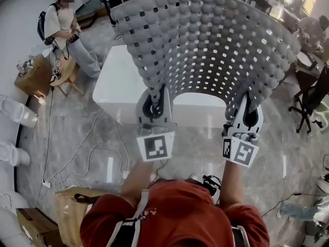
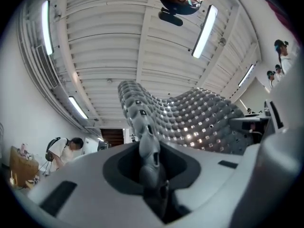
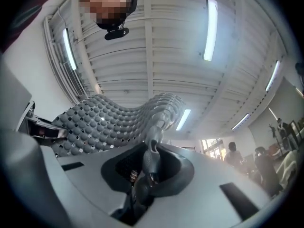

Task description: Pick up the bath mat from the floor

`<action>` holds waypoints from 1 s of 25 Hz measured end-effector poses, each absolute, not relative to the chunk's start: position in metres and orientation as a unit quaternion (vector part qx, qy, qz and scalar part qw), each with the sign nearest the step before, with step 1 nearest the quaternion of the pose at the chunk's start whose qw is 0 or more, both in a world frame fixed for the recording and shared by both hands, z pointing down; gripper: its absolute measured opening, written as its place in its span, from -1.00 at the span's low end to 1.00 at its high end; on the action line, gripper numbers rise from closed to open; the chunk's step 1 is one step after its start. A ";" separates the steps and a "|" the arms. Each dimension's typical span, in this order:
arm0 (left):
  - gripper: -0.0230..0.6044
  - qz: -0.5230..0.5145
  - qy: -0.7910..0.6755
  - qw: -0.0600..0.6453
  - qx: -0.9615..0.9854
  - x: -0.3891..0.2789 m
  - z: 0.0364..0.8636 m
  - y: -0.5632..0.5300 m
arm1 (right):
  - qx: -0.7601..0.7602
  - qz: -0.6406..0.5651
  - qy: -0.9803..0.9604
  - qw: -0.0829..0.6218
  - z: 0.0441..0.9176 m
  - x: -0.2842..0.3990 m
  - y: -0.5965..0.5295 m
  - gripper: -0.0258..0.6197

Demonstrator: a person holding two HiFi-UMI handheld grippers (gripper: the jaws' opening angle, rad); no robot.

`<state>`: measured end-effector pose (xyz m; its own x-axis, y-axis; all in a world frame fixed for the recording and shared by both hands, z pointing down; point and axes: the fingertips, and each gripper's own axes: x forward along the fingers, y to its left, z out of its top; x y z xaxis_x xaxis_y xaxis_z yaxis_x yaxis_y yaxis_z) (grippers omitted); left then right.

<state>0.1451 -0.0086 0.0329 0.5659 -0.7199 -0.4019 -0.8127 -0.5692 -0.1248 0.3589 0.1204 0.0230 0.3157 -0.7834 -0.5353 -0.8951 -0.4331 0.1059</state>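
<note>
Mat (image 1: 205, 45): grey, knobbed, punched with square holes. It was clear of the floor (image 1: 195, 153), held up in front of the holder and bowed into an arch between the two grippers.

Left gripper (image 1: 156, 95): jaws pressed together on the mat's near edge by one corner. Its own view showed the edge clamped in the slot and the sheet rising away from it.

Right gripper (image 1: 248, 111): jaws likewise closed on the same edge by the other corner, with the mat folded into the gap. The two grippers stood well apart and tilted upward, and the mat's slack sagged between them.

Surroundings: a white table (image 1: 115, 86) stood just beyond the grippers. The raised mat covered its far side and most of the room behind it. Loose cables (image 1: 77, 153) ran across the floor at left, towards a brown box (image 1: 77, 210) near the holder's side. A person (image 1: 64, 19) sat at far left, well apart from the mat. A dark chair (image 1: 308, 104) stood at right, partly behind the mat's edge. Ceiling lamps (image 2: 205, 30) showed above the mat in both gripper views.
</note>
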 end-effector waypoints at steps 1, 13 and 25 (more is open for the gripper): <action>-0.67 0.156 0.441 0.146 -0.872 0.144 0.033 -0.009 | -0.804 0.266 0.522 0.106 0.023 0.358 0.120 -0.76; -0.67 0.163 0.446 0.149 -0.867 0.145 0.035 -0.005 | -0.807 0.268 0.516 0.103 0.024 0.360 0.123 -0.76; -0.67 0.166 0.442 0.148 -0.869 0.135 0.037 -0.009 | -0.810 0.270 0.510 0.105 0.025 0.352 0.122 -0.76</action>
